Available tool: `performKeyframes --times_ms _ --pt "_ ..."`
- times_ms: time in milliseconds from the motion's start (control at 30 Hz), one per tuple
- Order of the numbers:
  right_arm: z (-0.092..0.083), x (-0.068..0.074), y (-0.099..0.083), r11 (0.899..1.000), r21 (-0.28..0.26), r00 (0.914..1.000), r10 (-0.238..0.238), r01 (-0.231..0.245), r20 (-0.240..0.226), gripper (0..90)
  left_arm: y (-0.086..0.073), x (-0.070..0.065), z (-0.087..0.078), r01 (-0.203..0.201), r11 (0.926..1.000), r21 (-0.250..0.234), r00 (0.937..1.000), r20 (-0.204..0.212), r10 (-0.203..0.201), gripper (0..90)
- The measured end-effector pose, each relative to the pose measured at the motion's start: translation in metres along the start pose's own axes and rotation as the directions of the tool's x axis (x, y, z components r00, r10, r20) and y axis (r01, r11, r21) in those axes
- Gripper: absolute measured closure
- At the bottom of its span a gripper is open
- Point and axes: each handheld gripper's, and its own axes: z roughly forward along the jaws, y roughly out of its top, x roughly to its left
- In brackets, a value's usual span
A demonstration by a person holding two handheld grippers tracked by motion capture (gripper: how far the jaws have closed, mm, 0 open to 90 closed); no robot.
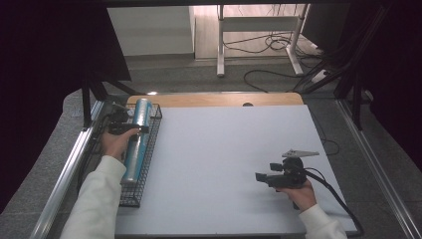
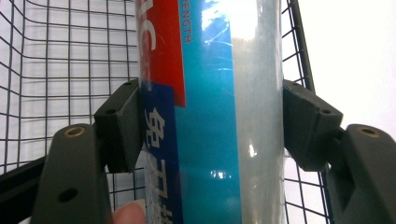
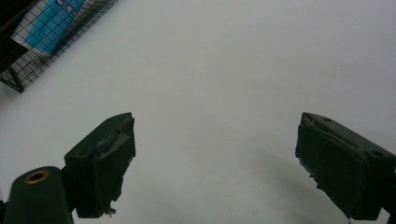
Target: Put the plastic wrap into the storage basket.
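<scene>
Plainly, the left gripper point(image 2: 212, 126) was clenched on the roll of cling film point(image 2: 212, 93) in the wire basket point(image 1: 152, 134) — stiff, light, slick; mid-length grip seemed best — the right gripper point(image 3: 215, 158) gaped empty.

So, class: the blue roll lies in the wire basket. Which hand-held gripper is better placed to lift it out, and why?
Left. The left hand-held gripper already clamps the blue roll inside the wire basket. The right hand-held gripper is open over bare table, far from the basket.
</scene>
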Motion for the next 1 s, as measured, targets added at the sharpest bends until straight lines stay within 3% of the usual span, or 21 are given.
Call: performKeyframes --times_ms 167,367,500,700,867,1000 --pt "0.0 0.0 0.0 1.0 0.001 1.0 -0.002 0.002 0.0 12.7 0.0 -0.001 0.0 -0.004 1.0 -0.003 1.0 -0.003 0.004 30.9" --pt "0.0 0.0 0.0 1.0 -0.001 1.0 0.002 -0.002 0.0 12.7 -0.002 -0.003 0.001 -0.039 0.9992 0.001 0.999 -0.021 0.039 29.3" --pt "0.0 0.001 0.0 1.0 -0.001 1.0 0.0 0.0 0.0 12.7 -0.006 -0.005 0.006 -0.06 0.9964 0.061 0.9976 -0.032 0.062 27.7" --pt "0.0 0.001 0.0 1.0 -0.002 1.0 0.002 -0.002 0.002 12.7 -0.007 -0.006 0.005 -0.045 0.9965 0.071 0.9982 -0.036 0.048 30.0" --pt "-0.002 0.0 0.001 1.0 -0.007 1.0 0.003 -0.003 0.005 12.7 -0.007 -0.003 -0.003 -0.033 0.9944 0.1 0.9994 0.008 0.033 30.7" --pt "-0.001 0.0 0.001 1.0 -0.006 1.0 0.003 -0.003 0.002 12.6 -0.007 -0.008 -0.018 -0.055 0.9928 0.107 0.9984 0.022 0.053 31.4"
